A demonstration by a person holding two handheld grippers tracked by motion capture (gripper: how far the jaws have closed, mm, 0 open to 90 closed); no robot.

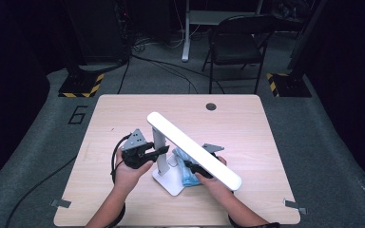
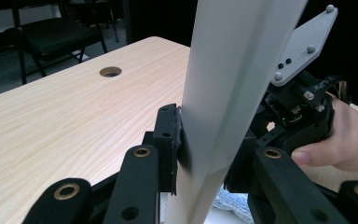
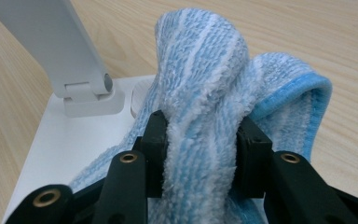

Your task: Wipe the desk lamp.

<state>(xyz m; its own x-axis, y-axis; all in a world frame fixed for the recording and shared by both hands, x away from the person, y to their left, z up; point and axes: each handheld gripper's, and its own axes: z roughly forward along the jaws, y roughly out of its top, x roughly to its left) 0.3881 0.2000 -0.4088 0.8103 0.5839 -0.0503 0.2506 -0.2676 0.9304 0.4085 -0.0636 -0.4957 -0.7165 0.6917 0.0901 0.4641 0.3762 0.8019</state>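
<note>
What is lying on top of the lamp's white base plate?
A blue-and-white striped cloth lies bunched on the base plate, pinched by the right claw. The lamp's post hinges onto the plate beside it. Whatever is under the cloth is covered.

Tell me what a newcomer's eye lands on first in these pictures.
First comes the white desk lamp at the middle of the wooden table, its long light bar slanting down toward the right. The left gripper is clamped on the lamp's upright post. The right gripper pinches a bunched blue-and-white striped cloth over the lamp's flat base.
</note>
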